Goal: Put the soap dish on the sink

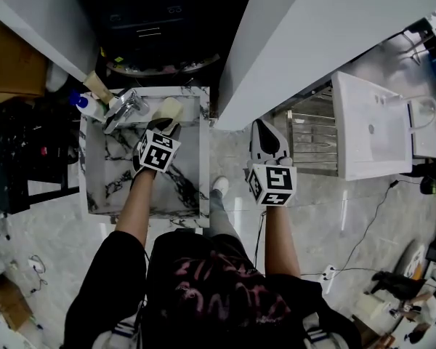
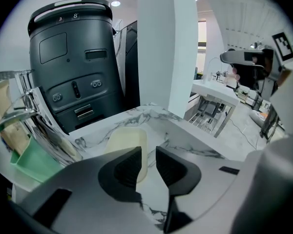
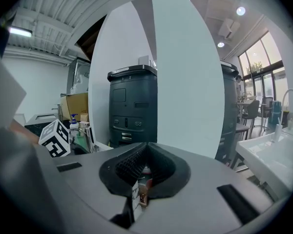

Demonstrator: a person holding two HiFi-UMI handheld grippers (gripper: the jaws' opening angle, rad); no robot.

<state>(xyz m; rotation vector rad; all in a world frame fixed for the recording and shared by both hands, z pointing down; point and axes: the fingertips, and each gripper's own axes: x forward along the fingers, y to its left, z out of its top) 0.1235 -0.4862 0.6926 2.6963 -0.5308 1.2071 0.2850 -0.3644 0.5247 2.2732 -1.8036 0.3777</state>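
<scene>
We see a boxy sink of glossy white marble with dark veins, and a smooth, cream, rounded-oblong soap dish lying flat on its back rim, right of the chrome faucet. The left gripper hangs over that rim with its ribbed black jaws a narrow gap apart, clamping nothing. The dish lies just beyond the left jaw, and we cannot tell if they touch. The right gripper hovers beside a plain white partition, jaws pressed together and empty.
</scene>
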